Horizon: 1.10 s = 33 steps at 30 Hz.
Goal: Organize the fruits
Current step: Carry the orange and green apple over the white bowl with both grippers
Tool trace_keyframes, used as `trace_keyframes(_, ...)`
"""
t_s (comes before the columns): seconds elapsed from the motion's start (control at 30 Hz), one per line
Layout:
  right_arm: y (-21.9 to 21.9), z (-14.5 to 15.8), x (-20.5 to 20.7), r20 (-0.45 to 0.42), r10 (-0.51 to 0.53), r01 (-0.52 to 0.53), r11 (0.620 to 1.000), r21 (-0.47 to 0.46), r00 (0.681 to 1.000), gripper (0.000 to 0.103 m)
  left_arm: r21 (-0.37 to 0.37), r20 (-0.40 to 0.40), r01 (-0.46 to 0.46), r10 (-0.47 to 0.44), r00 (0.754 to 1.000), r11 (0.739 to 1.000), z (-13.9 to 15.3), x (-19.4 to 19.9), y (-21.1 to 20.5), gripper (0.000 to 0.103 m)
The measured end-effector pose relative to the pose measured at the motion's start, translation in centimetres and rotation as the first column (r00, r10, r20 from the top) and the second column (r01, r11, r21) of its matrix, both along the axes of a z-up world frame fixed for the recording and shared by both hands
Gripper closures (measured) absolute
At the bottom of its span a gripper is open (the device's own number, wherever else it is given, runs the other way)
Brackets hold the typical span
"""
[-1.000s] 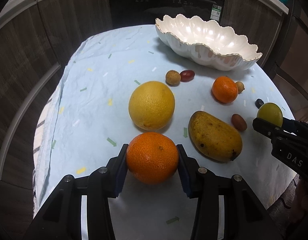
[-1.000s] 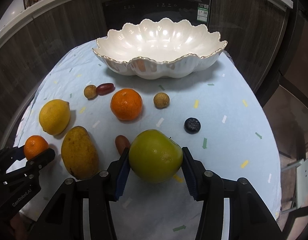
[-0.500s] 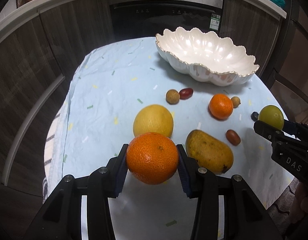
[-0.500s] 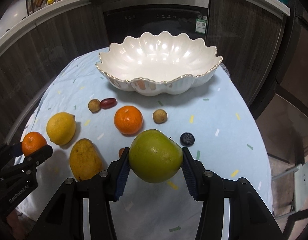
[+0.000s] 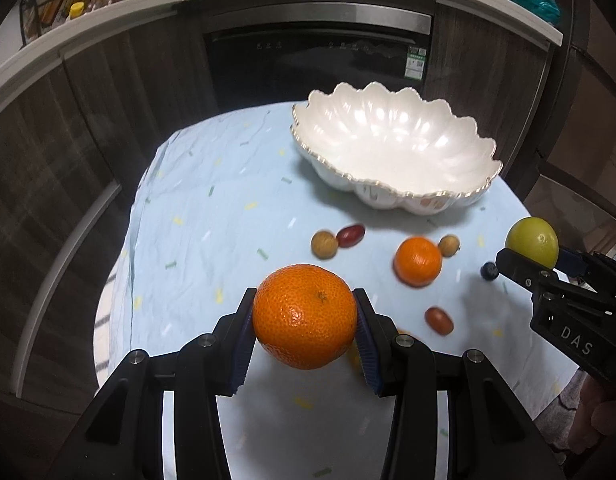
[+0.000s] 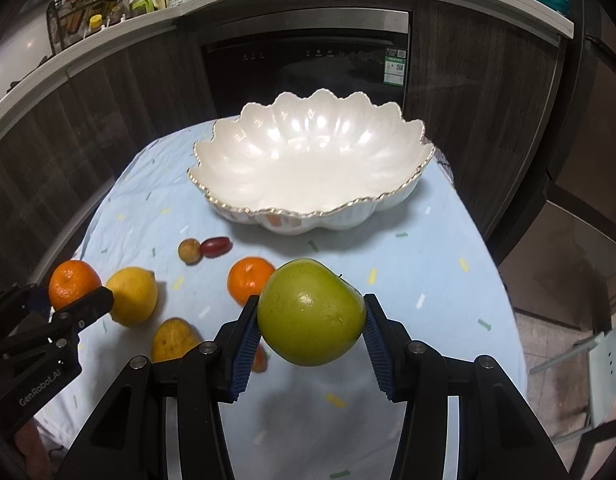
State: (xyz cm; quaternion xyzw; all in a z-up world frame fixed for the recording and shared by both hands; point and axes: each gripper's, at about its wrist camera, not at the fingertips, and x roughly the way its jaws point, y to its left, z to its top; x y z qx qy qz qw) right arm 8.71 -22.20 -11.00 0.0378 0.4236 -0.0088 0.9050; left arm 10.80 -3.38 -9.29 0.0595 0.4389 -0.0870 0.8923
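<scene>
Gripper on my left hand [image 5: 304, 316] is clamped on a round, dimpled orange [image 5: 304, 316], blue ribbed pads pressing its two sides at the widest part, so it sits low centre of the left view, clear of the cloth. My right gripper [image 6: 311, 316] grips a smooth green apple [image 6: 311, 311] the same way, across its middle, low centre in the right view; from the left camera that apple shows at the right edge. I hold both across the widest part because round fruit would, I judge, squirt out of a grip placed higher or lower.

Ahead, in the upper middle of both views, stands the white scalloped ceramic bowl with a gold rim [image 6: 236, 152], and nothing lies in it. I take it as the place the fruit belongs, which is why both grippers point toward it.

On the pale blue confetti-print cloth covering the counter [image 6: 447, 280] lie a smaller orange mandarin [image 6: 248, 282], a yellow lemon [image 6: 134, 295], a yellow-brown mango [image 6: 170, 340] partly behind my gripper, a small tan round fruit [image 6: 188, 251] touching a dark red oblong one [image 6: 216, 245], and, in the left view, a dark blueberry [image 5: 489, 271] and another reddish oval fruit [image 5: 439, 320]. They lie scattered and apart, so nearly all the sorting remains.
</scene>
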Motion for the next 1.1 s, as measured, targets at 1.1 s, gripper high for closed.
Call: trace_keyframes(1.1, -5.7, 2.3, 9.1, 0.075, -0.050, 0.054, 0.997, -0.047, 0.996, 0.053, -0.057, 0.059, 0.102, -0.099, 0.993, 0.993, 2.1, 11.4, -6.6, 0.058)
